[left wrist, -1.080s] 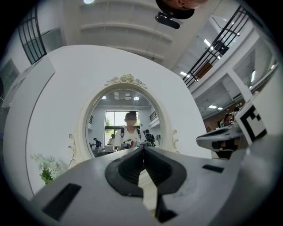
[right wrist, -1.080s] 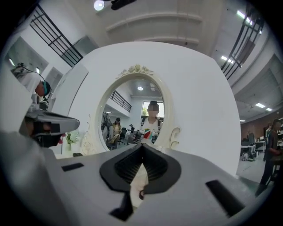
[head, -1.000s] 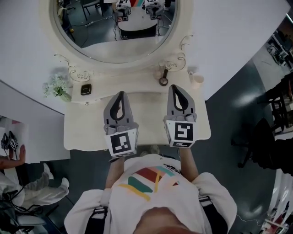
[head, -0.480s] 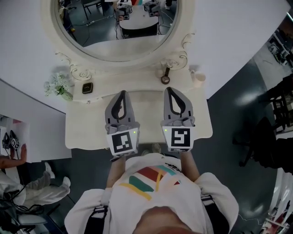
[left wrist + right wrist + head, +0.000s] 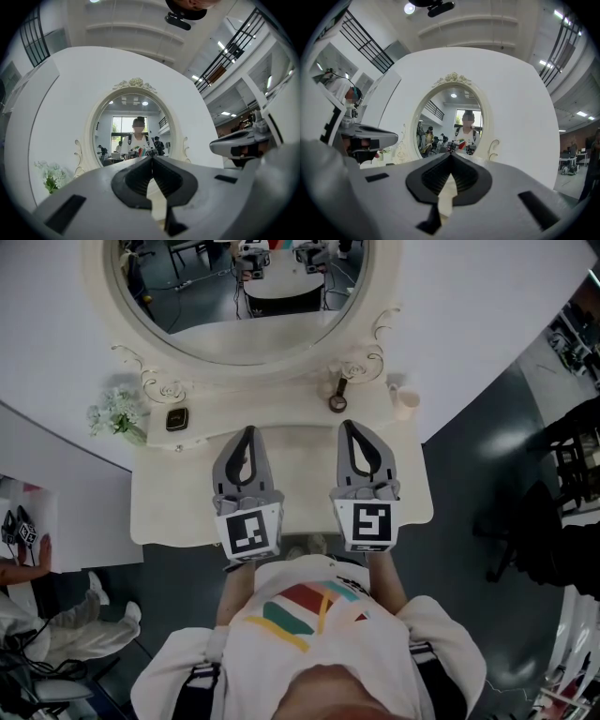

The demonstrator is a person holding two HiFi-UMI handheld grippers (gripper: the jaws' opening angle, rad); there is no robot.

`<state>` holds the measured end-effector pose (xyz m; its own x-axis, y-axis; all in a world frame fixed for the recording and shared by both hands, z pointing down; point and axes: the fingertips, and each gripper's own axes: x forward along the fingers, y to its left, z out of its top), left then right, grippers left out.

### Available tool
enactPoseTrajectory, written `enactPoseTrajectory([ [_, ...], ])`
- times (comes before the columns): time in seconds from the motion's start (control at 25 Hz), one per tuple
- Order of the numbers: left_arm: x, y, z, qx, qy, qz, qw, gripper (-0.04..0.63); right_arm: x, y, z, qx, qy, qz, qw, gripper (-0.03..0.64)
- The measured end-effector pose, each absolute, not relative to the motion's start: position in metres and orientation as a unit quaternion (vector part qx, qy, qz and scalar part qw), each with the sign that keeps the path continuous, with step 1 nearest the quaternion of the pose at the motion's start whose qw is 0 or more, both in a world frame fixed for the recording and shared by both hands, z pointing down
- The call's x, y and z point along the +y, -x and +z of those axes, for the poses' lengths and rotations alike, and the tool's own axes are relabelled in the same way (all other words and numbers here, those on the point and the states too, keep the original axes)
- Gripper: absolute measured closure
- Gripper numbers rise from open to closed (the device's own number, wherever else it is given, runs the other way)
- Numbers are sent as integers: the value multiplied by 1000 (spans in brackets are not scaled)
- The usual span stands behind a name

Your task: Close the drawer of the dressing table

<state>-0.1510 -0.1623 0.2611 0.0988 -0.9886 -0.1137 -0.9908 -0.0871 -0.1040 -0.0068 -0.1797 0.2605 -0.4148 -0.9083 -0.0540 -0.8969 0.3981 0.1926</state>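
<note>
Fingers (image 5: 223, 474) on your left gripper (image 5: 247, 431) and right gripper (image 5: 349, 424) are both pinched closed on nothing, side by side over the bench (image 5: 169, 507). The drawer should sit in the bench's 6 o'clock edge, under the grippers, but I can't see it sticking out, so what's inside is hidden. I'd guess it's a light, stiff wooden box on runners, so push flat on the middle of its front, no grabbing needed. Small cup (image 5: 405, 402) sits at 1 o'clock and flowers (image 5: 114, 416) at 10 o'clock. Can't tell what's in the cup.
</note>
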Motion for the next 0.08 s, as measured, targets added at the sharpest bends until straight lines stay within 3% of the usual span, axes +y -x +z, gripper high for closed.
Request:
enactPoseTrajectory([
  [0.08, -162, 153, 260, 673, 735, 11, 82, 589, -179, 7, 260, -835, -541, -97, 27, 617],
])
